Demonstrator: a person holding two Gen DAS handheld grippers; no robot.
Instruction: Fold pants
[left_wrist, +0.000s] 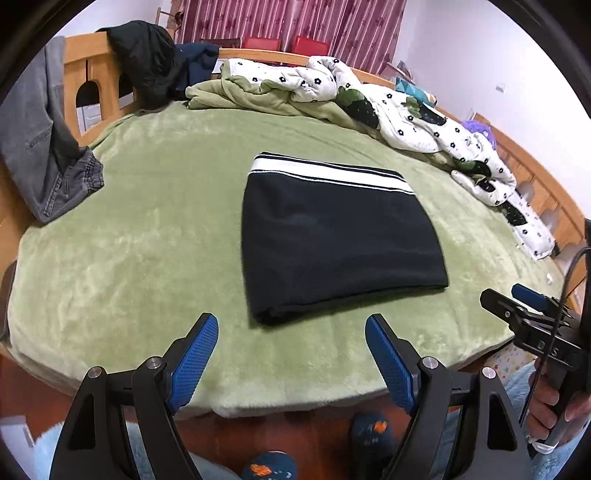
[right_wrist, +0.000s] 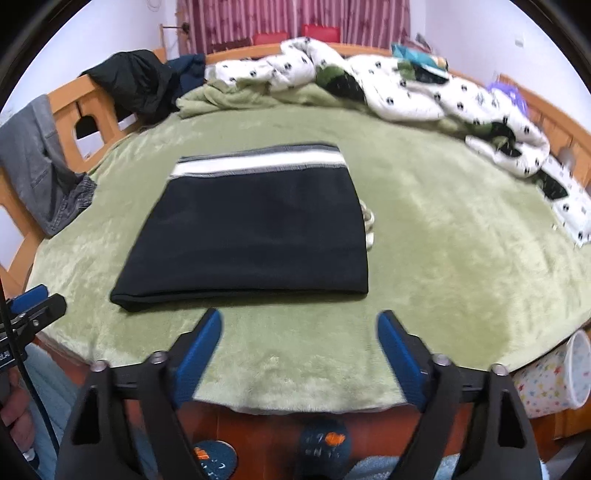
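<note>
Black pants (left_wrist: 332, 243) with a white-striped waistband lie folded into a flat rectangle in the middle of the green blanket (left_wrist: 147, 229). They also show in the right wrist view (right_wrist: 251, 229), where a pale cord end sticks out at their right edge. My left gripper (left_wrist: 291, 332) is open and empty, just short of the pants' near edge. My right gripper (right_wrist: 299, 328) is open and empty, also just short of the near fold; it shows at the right edge of the left wrist view (left_wrist: 517, 302).
A flower-print quilt (left_wrist: 406, 107) is bunched along the far and right side of the bed. Grey jeans (left_wrist: 40, 147) and a black jacket (left_wrist: 147, 62) hang over the wooden bed frame at left. A star-print bin (right_wrist: 554, 376) stands by the bed's near right corner.
</note>
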